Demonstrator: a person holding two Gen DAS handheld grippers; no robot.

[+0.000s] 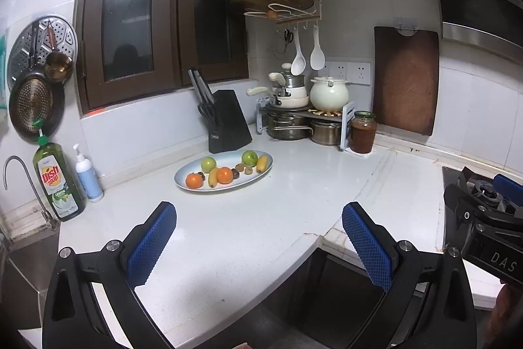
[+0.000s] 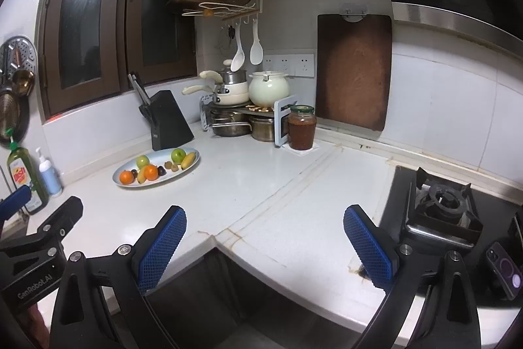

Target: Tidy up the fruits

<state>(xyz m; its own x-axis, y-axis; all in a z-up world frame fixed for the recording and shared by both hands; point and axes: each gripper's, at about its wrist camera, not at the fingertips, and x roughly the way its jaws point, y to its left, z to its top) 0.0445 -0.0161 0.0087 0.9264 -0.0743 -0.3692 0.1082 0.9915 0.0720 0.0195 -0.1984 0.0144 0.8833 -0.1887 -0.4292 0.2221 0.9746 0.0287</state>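
Note:
An oval pale plate lies on the white counter in front of the knife block. On it are two green apples, two oranges, two bananas and several small brown fruits. My left gripper is open and empty, held back from the plate above the counter's front. My right gripper is open and empty, further right over the counter corner. Each gripper shows at the edge of the other's view.
A black knife block stands behind the plate. Pots on a rack and a sauce jar fill the back corner. Dish soap and a pump bottle stand left by the tap. A gas stove is right, with a phone.

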